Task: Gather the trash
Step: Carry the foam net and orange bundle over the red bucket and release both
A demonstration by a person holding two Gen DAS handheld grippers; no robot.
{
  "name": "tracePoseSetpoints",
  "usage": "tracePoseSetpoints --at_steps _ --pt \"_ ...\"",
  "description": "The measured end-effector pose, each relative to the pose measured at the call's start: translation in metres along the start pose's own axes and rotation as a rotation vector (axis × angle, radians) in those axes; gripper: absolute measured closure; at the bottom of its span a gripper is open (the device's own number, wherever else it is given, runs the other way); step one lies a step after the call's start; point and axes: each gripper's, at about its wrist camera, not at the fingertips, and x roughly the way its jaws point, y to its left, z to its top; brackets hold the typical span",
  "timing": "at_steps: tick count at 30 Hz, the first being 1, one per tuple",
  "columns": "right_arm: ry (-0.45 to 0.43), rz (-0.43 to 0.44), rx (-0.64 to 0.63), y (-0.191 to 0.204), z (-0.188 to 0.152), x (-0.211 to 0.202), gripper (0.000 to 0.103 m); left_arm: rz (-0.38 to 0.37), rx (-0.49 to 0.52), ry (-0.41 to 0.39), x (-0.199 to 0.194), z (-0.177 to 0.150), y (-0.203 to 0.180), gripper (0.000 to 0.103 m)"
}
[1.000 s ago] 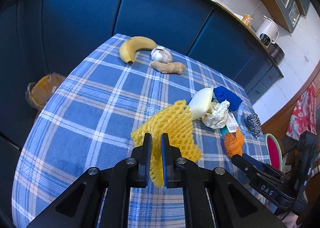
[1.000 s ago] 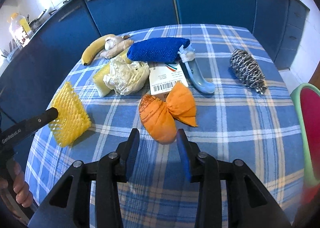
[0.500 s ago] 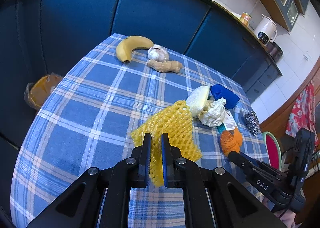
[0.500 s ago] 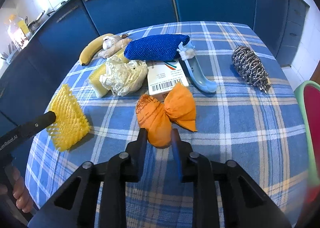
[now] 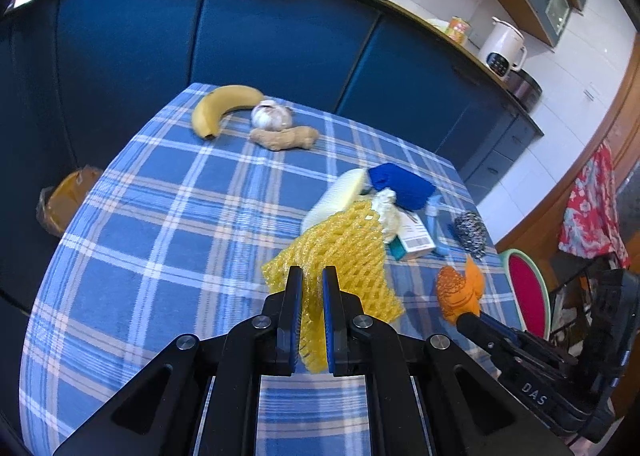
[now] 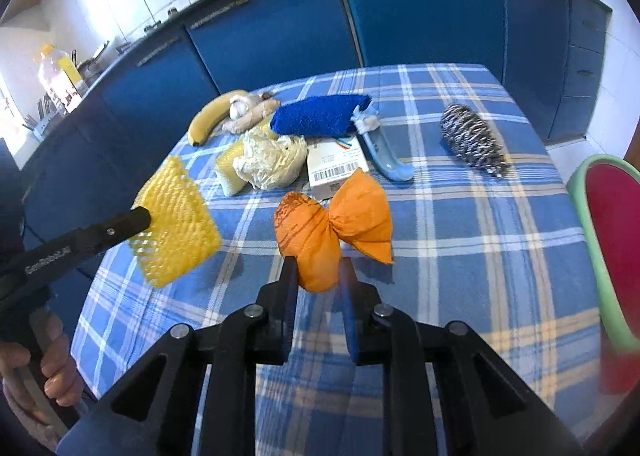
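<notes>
My left gripper (image 5: 311, 276) is shut on a yellow foam fruit net (image 5: 340, 252) and holds it above the checked tablecloth (image 5: 168, 224); the net also shows in the right wrist view (image 6: 176, 216). My right gripper (image 6: 318, 268) is shut on an orange crumpled wrapper (image 6: 332, 224), lifted off the cloth; the wrapper also shows in the left wrist view (image 5: 458, 290). A crumpled white paper ball (image 6: 268, 162), a barcode box (image 6: 336, 170) and a pale foam piece (image 5: 332, 198) lie on the table.
A banana (image 5: 220, 106), garlic (image 5: 272, 116) and ginger (image 5: 284, 138) lie at the far edge. A blue cloth (image 6: 320, 120), a light blue scoop (image 6: 386, 160) and a steel scourer (image 6: 472, 140) lie near the middle. A lined bin (image 5: 64, 198) stands left of the table, a red chair (image 6: 612, 240) on the right.
My right gripper closed on the orange wrapper and lifted it. My left gripper raised the yellow net higher off the table.
</notes>
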Motion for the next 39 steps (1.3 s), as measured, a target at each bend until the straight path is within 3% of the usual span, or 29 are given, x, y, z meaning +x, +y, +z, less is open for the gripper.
tracePoseSetpoints --at_steps 19,39 --pt "-0.174 -0.068 0.085 -0.049 -0.008 -0.092 0.08 -0.13 0.149 0.043 0.006 -0.005 -0.086 0.094" --pt "-0.274 -0.221 0.267 -0.142 -0.024 -0.146 0.08 -0.245 0.377 0.075 0.035 -0.005 -0.218 0.094"
